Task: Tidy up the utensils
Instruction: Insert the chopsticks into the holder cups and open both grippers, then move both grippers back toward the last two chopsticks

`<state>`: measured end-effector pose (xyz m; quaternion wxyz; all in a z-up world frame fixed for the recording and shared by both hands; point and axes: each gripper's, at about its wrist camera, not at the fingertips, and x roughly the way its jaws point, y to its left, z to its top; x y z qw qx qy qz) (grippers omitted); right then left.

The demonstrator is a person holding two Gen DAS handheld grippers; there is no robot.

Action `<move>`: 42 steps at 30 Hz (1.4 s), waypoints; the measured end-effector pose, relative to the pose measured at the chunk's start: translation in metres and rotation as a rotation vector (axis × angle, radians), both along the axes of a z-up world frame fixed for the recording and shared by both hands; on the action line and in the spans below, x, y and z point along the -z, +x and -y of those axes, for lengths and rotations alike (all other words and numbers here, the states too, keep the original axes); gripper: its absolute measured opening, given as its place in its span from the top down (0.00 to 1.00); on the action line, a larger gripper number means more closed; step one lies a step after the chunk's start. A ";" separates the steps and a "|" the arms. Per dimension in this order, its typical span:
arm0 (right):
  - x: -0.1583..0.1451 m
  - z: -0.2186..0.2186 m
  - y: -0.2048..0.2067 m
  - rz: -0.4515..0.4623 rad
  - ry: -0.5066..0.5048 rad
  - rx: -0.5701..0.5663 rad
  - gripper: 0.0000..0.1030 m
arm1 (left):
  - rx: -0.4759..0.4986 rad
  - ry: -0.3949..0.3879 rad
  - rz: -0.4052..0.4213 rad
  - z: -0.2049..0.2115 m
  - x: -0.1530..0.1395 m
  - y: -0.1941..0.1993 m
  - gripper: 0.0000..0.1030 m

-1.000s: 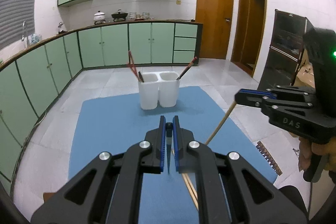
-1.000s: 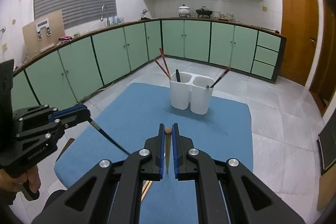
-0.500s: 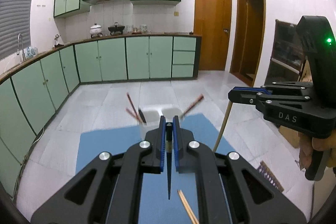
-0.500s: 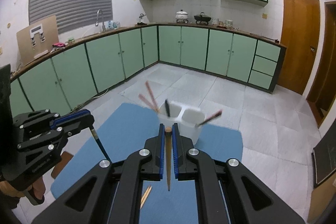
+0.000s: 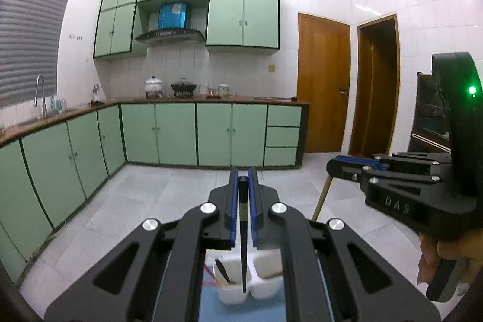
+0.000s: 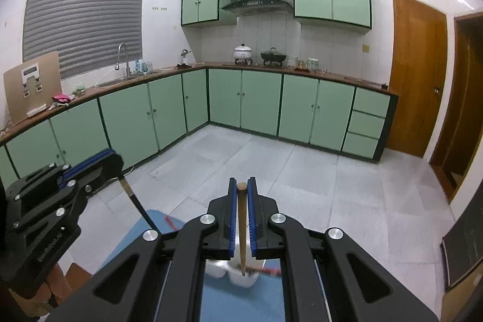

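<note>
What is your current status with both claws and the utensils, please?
Left claw shut on dark tapered chopstick. Right claw shut on light wooden chopstick. Both tips hang above white two-compartment plastic holder. Nothing in the way.

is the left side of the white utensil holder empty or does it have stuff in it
Not empty. In the left wrist view, the left compartment of the white utensil holder holds a dark utensil, with red chopsticks at its left edge.

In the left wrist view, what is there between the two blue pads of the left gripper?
A dark chopstick is clamped between the pads of the left gripper, hanging point down toward the white holder. The left wrist view shows it.
</note>
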<state>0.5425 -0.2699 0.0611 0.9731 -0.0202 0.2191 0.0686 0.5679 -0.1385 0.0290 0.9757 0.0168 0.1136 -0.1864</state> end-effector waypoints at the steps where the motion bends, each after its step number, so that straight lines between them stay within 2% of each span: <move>1: 0.004 0.000 0.007 0.003 -0.004 -0.001 0.93 | -0.003 0.002 0.008 0.003 0.003 0.006 0.94; 5: 0.030 0.003 0.028 -0.004 -0.005 0.002 0.94 | -0.013 0.015 0.000 0.016 0.026 0.035 0.94; 12: 0.103 0.018 0.047 -0.100 0.021 0.011 0.93 | -0.018 0.040 -0.100 0.017 0.086 0.063 0.94; 15: 0.109 0.022 0.037 -0.094 0.029 0.013 0.91 | -0.026 0.044 -0.118 0.011 0.097 0.057 0.90; 16: 0.107 0.023 0.033 -0.087 0.034 0.013 0.91 | -0.025 0.043 -0.121 0.008 0.096 0.052 0.86; 19: 0.094 0.027 0.009 -0.060 0.061 0.003 0.91 | -0.024 0.045 -0.111 -0.004 0.086 0.034 0.80; 22: 0.087 0.029 -0.038 -0.022 0.078 0.000 0.90 | -0.019 0.061 -0.098 -0.018 0.080 -0.003 0.76; 25: 0.107 0.026 -0.099 -0.017 0.117 -0.013 0.88 | -0.029 0.059 -0.078 -0.038 0.083 -0.057 0.69; 30: 0.188 -0.004 -0.206 -0.078 0.115 -0.029 0.86 | -0.060 0.095 -0.060 -0.069 0.122 -0.158 0.66; 34: 0.270 -0.035 -0.282 -0.188 0.163 -0.014 0.86 | -0.117 0.065 -0.130 -0.101 0.165 -0.229 0.64; 38: 0.326 -0.063 -0.317 -0.282 0.207 -0.009 0.86 | -0.162 0.023 -0.208 -0.123 0.197 -0.273 0.64; 42: 0.342 -0.081 -0.327 -0.297 0.206 -0.015 0.86 | -0.167 -0.002 -0.263 -0.129 0.215 -0.298 0.64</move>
